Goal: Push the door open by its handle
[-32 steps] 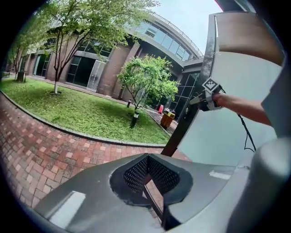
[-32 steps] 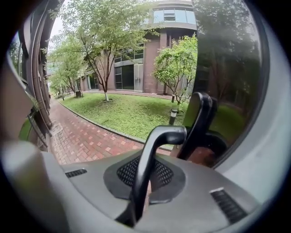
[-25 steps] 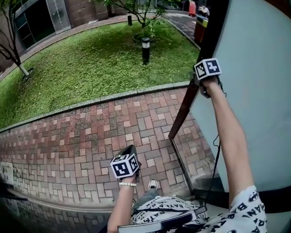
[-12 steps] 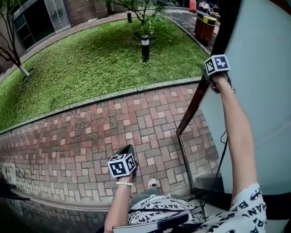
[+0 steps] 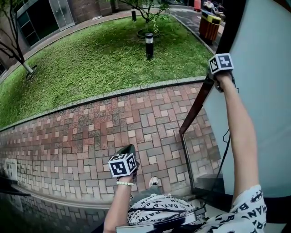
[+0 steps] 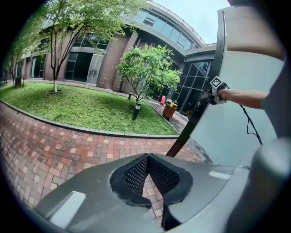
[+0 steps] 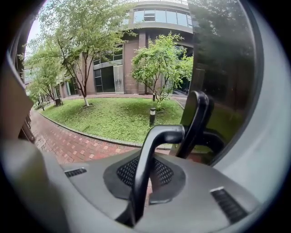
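The door (image 5: 259,100) is a pale panel in a dark frame, swung outward at the right of the head view. My right gripper (image 5: 213,77) reaches up to the door's edge on an outstretched arm. In the right gripper view it (image 7: 145,175) is shut on the black bent door handle (image 7: 152,150), which runs up between the jaws towards the door glass (image 7: 223,68). My left gripper (image 5: 128,148) hangs low over the brick paving, away from the door. Its fingertips meet in the left gripper view (image 6: 148,157) with nothing between them.
Red brick paving (image 5: 91,132) lies outside, edged by a stone curb (image 5: 113,95) and a lawn (image 5: 91,59). A short bollard lamp (image 5: 149,44), a small tree (image 5: 145,13) and a bin (image 5: 210,25) stand beyond. The person's shoe (image 5: 153,183) is at the threshold.
The right gripper and the door's edge have shifted to the right in the head view, so the door stands wider. The left gripper has stayed where it was.
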`<action>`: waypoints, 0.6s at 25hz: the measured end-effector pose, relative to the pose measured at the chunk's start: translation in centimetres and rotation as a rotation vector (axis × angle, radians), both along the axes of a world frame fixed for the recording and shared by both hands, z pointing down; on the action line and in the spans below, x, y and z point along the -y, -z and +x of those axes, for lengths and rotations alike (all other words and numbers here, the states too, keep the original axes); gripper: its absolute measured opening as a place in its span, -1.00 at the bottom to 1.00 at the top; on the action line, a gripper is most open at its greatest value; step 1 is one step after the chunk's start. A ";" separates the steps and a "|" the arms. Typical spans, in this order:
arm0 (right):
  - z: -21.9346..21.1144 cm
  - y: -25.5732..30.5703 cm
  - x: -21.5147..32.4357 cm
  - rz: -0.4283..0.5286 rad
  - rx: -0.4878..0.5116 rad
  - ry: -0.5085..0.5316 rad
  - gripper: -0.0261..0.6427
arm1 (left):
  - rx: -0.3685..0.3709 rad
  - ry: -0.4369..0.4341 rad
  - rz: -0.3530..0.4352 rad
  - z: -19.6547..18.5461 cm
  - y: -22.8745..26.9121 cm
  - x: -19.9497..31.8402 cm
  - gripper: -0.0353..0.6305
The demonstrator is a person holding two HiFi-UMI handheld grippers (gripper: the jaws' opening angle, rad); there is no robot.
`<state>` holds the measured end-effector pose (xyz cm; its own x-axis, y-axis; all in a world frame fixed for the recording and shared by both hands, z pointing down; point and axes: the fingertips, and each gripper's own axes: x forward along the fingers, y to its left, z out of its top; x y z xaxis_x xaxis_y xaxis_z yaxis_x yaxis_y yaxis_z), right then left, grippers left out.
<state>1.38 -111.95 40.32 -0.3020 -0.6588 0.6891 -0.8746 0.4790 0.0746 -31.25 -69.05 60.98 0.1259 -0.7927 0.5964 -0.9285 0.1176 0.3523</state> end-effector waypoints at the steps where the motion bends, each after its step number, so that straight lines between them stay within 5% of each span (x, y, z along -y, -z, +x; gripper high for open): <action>1: -0.1 0.0 0.0 -0.001 0.003 0.000 -0.89 | -0.002 0.000 -0.001 0.0 -0.1 -0.1 -0.94; 6: 0.0 0.1 -0.5 0.009 0.011 0.001 -0.83 | 0.004 -0.010 0.002 0.8 0.0 -0.2 -0.94; 9: 0.2 1.0 -2.0 0.039 -0.024 0.028 -0.28 | 0.002 -0.022 -0.001 1.2 0.1 -0.8 -0.94; 15: 1.3 6.5 -8.7 0.241 -0.004 0.020 -0.26 | 0.004 -0.026 0.018 2.2 0.4 -3.8 -0.94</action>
